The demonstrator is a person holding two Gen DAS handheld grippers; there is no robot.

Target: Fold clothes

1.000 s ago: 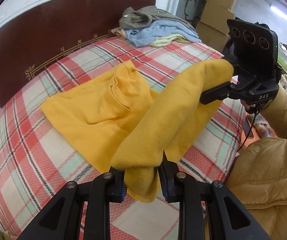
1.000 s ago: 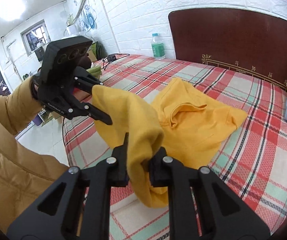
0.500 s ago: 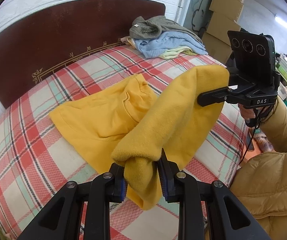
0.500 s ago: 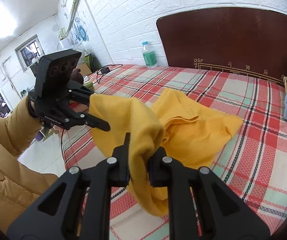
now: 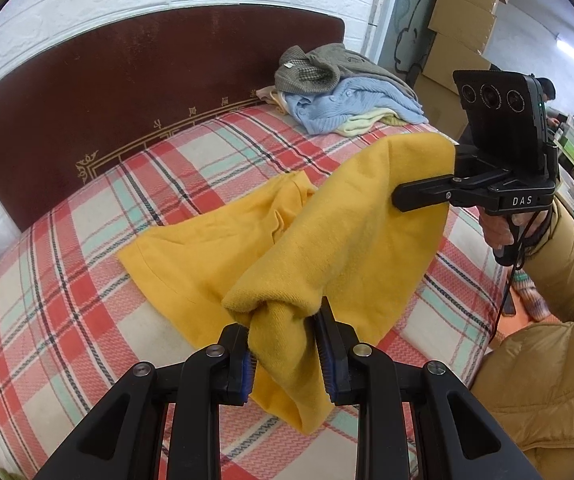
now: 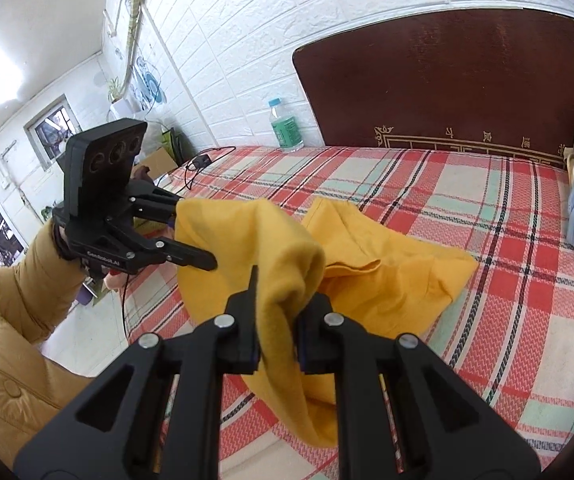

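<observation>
Left wrist: left tongs (image 5: 287, 354) pinching yellow top (image 5: 327, 240), near edge lifted, rest on bed (image 5: 67, 280). Could slip from a thin bite.

Right wrist: right tongs (image 6: 277, 332) pinching top too; uneven pull could skew fold.

- Right gripper (image 6: 277, 334) clamps a bunched edge of the yellow garment (image 6: 387, 264) above the plaid bed (image 6: 487, 192); the garment's far part lies on the bed
- Left gripper (image 6: 195, 236), held by a tan-sleeved arm (image 6: 15, 280), grips the garment's other end, beyond the bed's left edge
- A water bottle (image 6: 285, 126) stands by the bed's headboard (image 6: 467, 80)
</observation>
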